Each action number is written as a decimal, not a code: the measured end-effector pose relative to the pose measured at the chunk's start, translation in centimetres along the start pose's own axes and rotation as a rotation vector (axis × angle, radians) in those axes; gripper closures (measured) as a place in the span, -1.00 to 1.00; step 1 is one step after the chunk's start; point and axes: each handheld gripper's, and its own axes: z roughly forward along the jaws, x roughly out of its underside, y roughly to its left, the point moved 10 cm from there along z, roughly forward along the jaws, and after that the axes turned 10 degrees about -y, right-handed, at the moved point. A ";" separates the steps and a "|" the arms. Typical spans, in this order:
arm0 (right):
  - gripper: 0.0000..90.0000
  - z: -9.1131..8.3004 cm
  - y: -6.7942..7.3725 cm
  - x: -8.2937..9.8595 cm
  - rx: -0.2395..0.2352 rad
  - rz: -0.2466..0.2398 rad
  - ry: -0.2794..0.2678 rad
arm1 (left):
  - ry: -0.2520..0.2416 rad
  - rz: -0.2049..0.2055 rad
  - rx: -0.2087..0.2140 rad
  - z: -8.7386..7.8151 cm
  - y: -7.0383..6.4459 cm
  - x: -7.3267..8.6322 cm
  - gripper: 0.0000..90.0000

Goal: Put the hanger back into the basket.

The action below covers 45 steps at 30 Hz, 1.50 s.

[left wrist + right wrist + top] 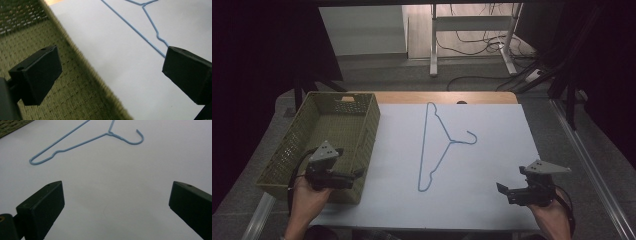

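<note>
Both of the person's forearms come in from the near edge, one at each side. The left hand point(307, 197) grips the left gripper point(358, 173) low and level, its nose pointing to the person's right; its jaws stand wide apart with nothing between them. The right hand point(552, 212) holds the right gripper point(502, 189) the same way, aimed to the person's left, jaws spread wide and empty. The two grippers sit well apart, facing inward towards each other.
</note>
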 end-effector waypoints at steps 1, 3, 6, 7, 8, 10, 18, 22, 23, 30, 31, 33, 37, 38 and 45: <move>-1.00 0.0 0.0 -0.2 -0.004 -0.004 -0.002 | -0.001 0.006 0.005 0.1 -0.2 -0.3 -0.95; -1.00 0.0 0.1 -0.5 -0.013 -0.003 -0.002 | -0.006 0.020 0.011 0.3 -0.6 -0.8 -0.95; -1.00 0.0 0.3 -0.9 -0.025 -0.005 -0.006 | -0.011 0.040 0.026 0.7 -1.3 -1.7 -0.96; -1.00 0.0 0.4 -1.2 -0.031 0.000 -0.002 | -0.012 0.047 0.029 0.9 -1.5 -1.9 -0.96; -1.00 0.0 0.4 -1.2 -0.031 0.000 -0.002 | -0.013 0.053 0.033 1.1 -1.7 -2.2 -0.96; -1.00 0.0 0.4 -1.5 -0.033 -0.006 -0.003 | -0.013 0.061 0.044 1.5 -2.2 -2.7 -0.97; -1.00 0.5 0.4 -2.2 -0.022 -0.018 0.030 | -0.021 0.071 0.114 3.8 -4.3 -4.4 -0.98; -1.00 1.0 0.4 -2.4 -0.028 -0.031 0.058 | -0.021 0.068 0.135 5.2 -4.9 -4.9 -0.98; -1.00 1.2 0.4 -2.6 -0.027 -0.037 0.059 | -0.021 0.064 0.139 5.6 -5.0 -4.9 -0.98; -1.00 3.0 0.5 -4.1 -0.072 -0.057 0.069 | -0.004 0.063 0.169 8.6 -5.6 -5.0 -0.98; -1.00 3.0 0.5 -4.1 -0.072 -0.057 0.069 | -0.004 0.063 0.169 8.6 -5.6 -5.0 -0.98; -1.00 3.6 0.6 -4.4 -0.081 -0.061 0.076 | -0.001 0.069 0.169 9.3 -5.6 -5.0 -0.98; -1.00 5.1 0.6 -4.9 -0.082 -0.098 0.100 | 0.006 0.069 0.173 10.8 -5.6 -4.7 -0.98; -1.00 5.6 0.5 -5.0 -0.080 -0.108 0.111 | 0.009 0.067 0.175 11.2 -5.6 -4.6 -0.98; -0.80 8.7 -0.3 -5.9 -0.102 -0.113 0.131 | 0.027 0.067 0.186 13.3 -5.6 -3.9 -0.97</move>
